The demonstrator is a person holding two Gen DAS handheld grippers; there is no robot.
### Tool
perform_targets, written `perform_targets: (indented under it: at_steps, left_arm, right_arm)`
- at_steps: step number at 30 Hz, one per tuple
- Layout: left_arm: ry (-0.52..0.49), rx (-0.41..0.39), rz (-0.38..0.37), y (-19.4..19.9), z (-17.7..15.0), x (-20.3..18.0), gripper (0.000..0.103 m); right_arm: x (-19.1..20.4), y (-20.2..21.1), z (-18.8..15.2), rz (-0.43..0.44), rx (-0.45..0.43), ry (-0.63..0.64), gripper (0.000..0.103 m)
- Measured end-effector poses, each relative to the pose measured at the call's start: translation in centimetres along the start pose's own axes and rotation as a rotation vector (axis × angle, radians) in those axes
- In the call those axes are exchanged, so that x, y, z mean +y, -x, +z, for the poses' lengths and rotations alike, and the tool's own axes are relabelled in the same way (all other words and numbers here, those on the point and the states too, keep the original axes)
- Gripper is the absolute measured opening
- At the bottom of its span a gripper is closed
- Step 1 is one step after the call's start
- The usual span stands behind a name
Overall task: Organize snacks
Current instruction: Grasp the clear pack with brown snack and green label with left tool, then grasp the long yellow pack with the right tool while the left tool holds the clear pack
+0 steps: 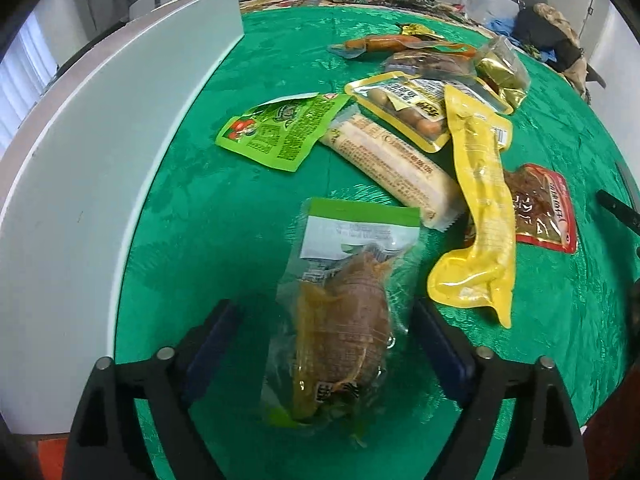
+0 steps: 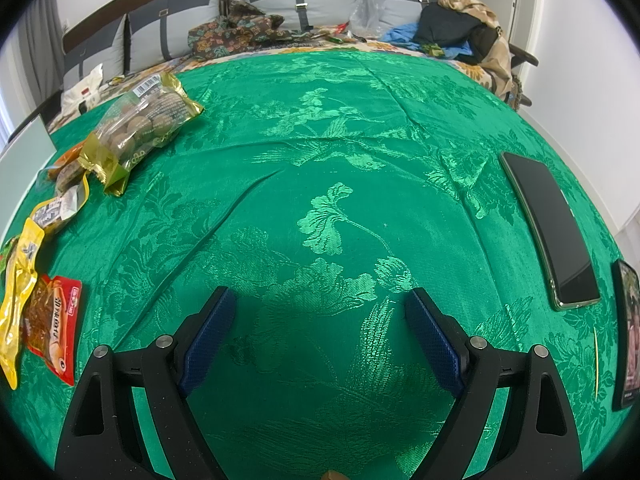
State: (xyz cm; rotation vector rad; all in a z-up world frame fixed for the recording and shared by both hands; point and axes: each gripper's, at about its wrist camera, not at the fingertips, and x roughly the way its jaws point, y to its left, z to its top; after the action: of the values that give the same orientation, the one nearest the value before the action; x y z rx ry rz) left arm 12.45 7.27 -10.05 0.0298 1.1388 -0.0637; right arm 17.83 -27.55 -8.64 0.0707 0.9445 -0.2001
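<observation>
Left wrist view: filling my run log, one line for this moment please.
left gripper: open, straddling clear meat packet | right gripper: open, empty, over green cloth

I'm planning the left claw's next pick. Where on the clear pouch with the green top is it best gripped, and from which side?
Grip the clear pouch across its bulging brown middle, coming straight down from above. It lies flat, lengthwise between the open fingers of the left claw, so closing there would probably catch the thickest part; the flat green top offers little to pinch.

A table under a green floral-damask cloth (image 2: 320,184) stands before a grey-cushioned sofa (image 2: 256,8) strewn with patterned fabric (image 2: 236,28) and clothes (image 2: 460,28), white walls (image 2: 568,40) behind, daylight through pale curtains (image 1: 24,72).
</observation>
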Motion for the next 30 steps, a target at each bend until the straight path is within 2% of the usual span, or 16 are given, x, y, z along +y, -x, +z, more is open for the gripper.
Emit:
perform_targets:
  at_steps: [9,17,19,21,23,24,26,29,30]
  left_arm:
    - [0.009,-0.005,0.010,-0.3,-0.1,0.4,0.099]
    - [-0.005,-0.004,0.013,-0.4,0.0,0.4,0.100]
    - [-0.018,-0.012,-0.009,0.0,0.0,0.1,0.088]
    - [-0.056,-0.035,-0.026,0.6,-0.2,-0.8,0.059]
    - [-0.075,-0.036,-0.011,0.8,-0.2,-1.3,0.054]
    - [-0.068,-0.040,-0.027,0.9,-0.3,-1.4,0.047]
    - [-0.048,-0.051,-0.033,1.0,-0.5,-1.2,0.041]
    - [-0.007,-0.062,-0.057,1.4,-1.0,-0.6,0.038]
    - [0.011,-0.074,-0.068,1.7,-1.2,-0.1,0.038]
  right_arm:
    - [0.0,0.0,0.0,0.000,0.000,0.000,0.090]
    - [0.0,0.0,0.0,0.000,0.000,0.000,0.090]
    - [0.0,0.0,0.0,0.000,0.000,0.000,0.090]
    - [0.0,0.0,0.0,0.000,0.000,0.000,0.090]
    - [0.0,0.0,0.0,0.000,0.000,0.000,0.090]
    - [0.0,0.0,0.0,0.001,0.000,-0.001,0.090]
    - [0.0,0.0,0.0,0.000,0.000,0.000,0.090]
    - [0.1,0.1,0.0,0.002,0.006,0.007,0.088]
    - [0.3,0.4,0.1,-0.003,0.044,0.011,0.086]
